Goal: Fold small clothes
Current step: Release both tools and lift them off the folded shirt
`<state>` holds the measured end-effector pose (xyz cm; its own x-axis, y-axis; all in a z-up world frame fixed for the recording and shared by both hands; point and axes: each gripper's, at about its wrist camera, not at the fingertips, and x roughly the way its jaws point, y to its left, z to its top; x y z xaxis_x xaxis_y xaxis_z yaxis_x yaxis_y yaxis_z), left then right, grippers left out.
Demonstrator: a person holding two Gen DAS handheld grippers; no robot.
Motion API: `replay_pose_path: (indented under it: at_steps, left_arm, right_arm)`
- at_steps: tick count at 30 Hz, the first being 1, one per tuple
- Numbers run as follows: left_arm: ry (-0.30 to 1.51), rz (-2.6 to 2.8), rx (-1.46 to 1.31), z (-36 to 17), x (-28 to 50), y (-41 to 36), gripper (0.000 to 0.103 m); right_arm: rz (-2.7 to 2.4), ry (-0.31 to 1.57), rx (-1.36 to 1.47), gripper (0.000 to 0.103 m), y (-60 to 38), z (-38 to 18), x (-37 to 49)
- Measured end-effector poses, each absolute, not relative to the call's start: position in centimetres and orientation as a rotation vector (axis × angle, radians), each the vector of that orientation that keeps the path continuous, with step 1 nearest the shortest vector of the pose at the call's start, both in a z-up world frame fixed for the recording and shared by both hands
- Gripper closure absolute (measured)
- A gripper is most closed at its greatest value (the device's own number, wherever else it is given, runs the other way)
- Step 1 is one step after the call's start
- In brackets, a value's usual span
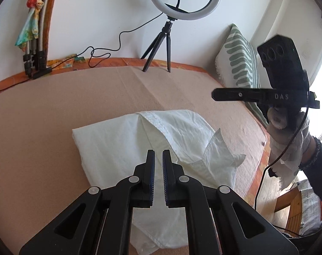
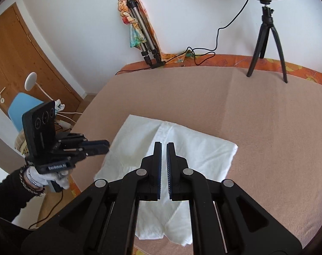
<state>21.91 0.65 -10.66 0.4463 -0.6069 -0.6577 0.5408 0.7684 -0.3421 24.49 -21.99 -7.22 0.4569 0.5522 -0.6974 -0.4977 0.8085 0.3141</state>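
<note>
bed [image 1: 44, 116] under both claws | white garment [image 1: 122, 140] folded, lying ahead of and beneath the fingers | left gripper [image 1: 158, 161] nearly clenched, a slim gap, grasping nothing | right gripper [image 2: 164, 155] likewise, empty

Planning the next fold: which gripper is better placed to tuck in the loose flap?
Right, probably. The flap sticks out on the garment's right side, nearest the right gripper, which hovers just beyond it. The left gripper points at the garment's middle.
</note>
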Motion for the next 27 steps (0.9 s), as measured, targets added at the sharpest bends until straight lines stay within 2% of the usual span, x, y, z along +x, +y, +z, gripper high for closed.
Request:
replay_pose_path:
  at_steps: [9, 15, 19, 24, 27]
  left_arm:
    - [0.964, -0.725, -0.035, -15.3, 22.4, -1.4, 0.097]
    - [0.933, -0.726, -0.031, -16.7, 21.5, -1.0, 0.097]
    - [0.963, -0.747, -0.061, -15.5, 21.5, -0.3, 0.097]
    - [0.877, -0.713, -0.142, -11.8, 22.8, 1.8, 0.097]
    - [0.872, -0.688, -0.173, -11.1, 25.3, 2.2, 0.097]
  right_arm:
    - [0.625, 1.092, 0.077, 0.098, -14.0, -13.0, 31.3]
    - [0.579, 1.176, 0.018, 0.098, -12.5, -17.5, 32.0]
    - [0.595, 1.153, 0.023, 0.098, -12.8, -15.9, 31.3]
    - [0.626, 1.011, 0.101, 0.098, -16.7, -11.2, 30.2]
    - [0.575, 0.996, 0.146, 0.098, -19.2, -10.6, 30.7]
